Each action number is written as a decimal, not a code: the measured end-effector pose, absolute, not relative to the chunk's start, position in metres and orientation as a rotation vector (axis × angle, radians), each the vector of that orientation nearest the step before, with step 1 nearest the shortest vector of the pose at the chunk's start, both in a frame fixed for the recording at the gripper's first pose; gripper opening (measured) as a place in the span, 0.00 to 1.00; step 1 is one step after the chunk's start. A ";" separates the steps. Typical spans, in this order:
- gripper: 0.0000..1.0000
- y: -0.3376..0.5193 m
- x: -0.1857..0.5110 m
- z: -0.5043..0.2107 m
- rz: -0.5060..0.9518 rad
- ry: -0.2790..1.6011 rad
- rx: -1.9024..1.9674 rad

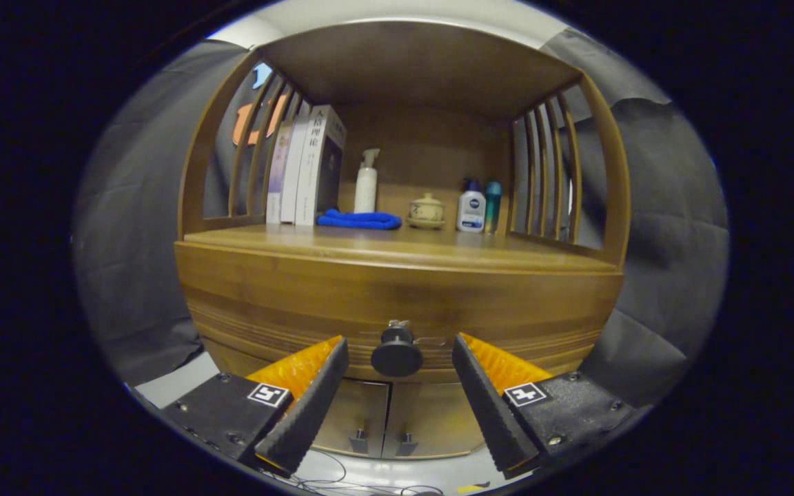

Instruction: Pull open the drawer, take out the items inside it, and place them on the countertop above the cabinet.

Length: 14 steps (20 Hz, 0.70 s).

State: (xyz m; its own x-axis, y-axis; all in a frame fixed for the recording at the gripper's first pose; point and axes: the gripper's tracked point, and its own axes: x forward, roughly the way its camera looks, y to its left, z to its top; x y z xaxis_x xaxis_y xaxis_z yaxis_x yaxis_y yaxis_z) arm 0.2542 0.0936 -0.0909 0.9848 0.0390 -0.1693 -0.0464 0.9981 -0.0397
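Observation:
A wooden cabinet stands straight ahead, its drawer front (300, 303) closed under the countertop (397, 249). A round dark knob (397, 355) sits at the middle of the drawer front. My gripper (400, 348) is open, its two fingers spread to either side of the knob, which lies between the fingertips and just ahead of them. Neither finger touches the knob. Whatever the drawer holds is hidden.
At the back of the countertop stand three books (304, 169), a folded blue cloth (359, 220), a white pump bottle (367, 182), a small lidded pot (426, 209), a white-and-blue bottle (471, 207) and a teal bottle (493, 201). Slatted sides flank the shelf. Two small doors (383, 420) sit below the drawer.

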 end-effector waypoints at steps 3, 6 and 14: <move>0.92 0.095 0.269 -0.094 0.042 0.182 -0.035; 0.72 0.092 0.276 -0.094 0.027 0.179 -0.020; 0.34 0.091 0.274 -0.094 0.047 0.213 0.014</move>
